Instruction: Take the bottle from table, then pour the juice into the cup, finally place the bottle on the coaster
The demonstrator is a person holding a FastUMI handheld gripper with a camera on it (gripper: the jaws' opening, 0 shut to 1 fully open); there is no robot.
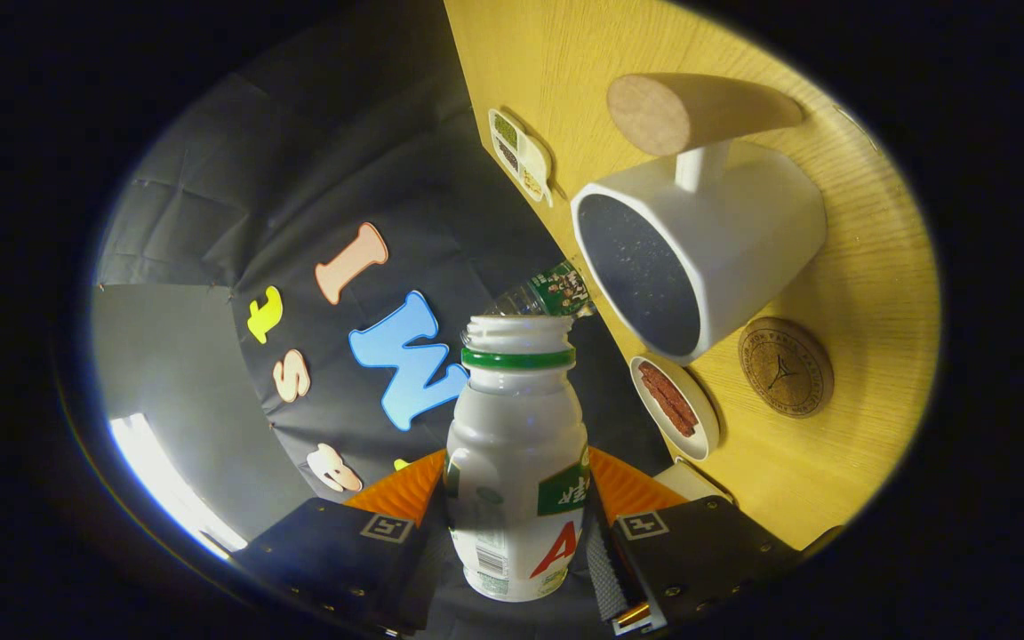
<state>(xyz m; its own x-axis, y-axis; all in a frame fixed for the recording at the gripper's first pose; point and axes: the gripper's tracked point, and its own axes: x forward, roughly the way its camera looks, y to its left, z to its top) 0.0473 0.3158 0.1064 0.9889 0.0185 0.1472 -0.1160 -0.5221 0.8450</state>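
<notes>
My gripper (pixel 516 498) is shut on a small white bottle (pixel 516 462) with a green neck ring and an open mouth; both fingers press its sides. The view is rolled, so the wooden table (pixel 868 293) runs up the right side. A white cup (pixel 699 253) with a dark speckled inside and a handle stands just beyond and to the right of the bottle's mouth. The round brown cork coaster (pixel 785 367) lies on the table beside the cup's base. No juice is seen flowing.
A round cork-topped wooden piece (pixel 690 111) stands beyond the cup. A small white dish with reddish strips (pixel 674 396) lies near the coaster. A divided white dish (pixel 521 156) sits farther off. A clear bottle with a green label (pixel 548 295) lies behind the held bottle's mouth.
</notes>
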